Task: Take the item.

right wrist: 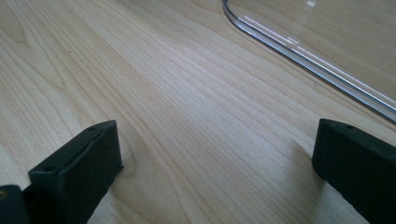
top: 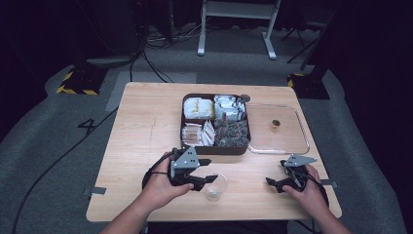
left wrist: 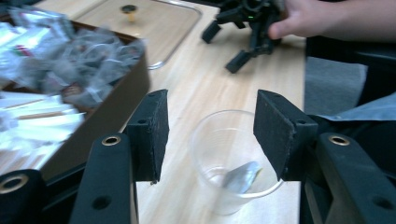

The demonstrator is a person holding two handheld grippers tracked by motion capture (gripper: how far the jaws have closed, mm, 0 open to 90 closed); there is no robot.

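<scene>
Left gripper (left wrist: pixel 210 135) wide, straddling clear cup (left wrist: pixel 233 158) | right gripper (right wrist: pixel 215 172) wide, idle over tabletop (right wrist: pixel 163 93) | likely next: close gently on cup

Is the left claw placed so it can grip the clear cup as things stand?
Probably yes: the left claw is open, its jaws flanking the clear cup, with nothing between them and the cup wall.

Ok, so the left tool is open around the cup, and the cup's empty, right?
Not empty. The left tool is open around the cup, but the left gripper view shows a small silvery packet lying in the bottom of it.
</scene>
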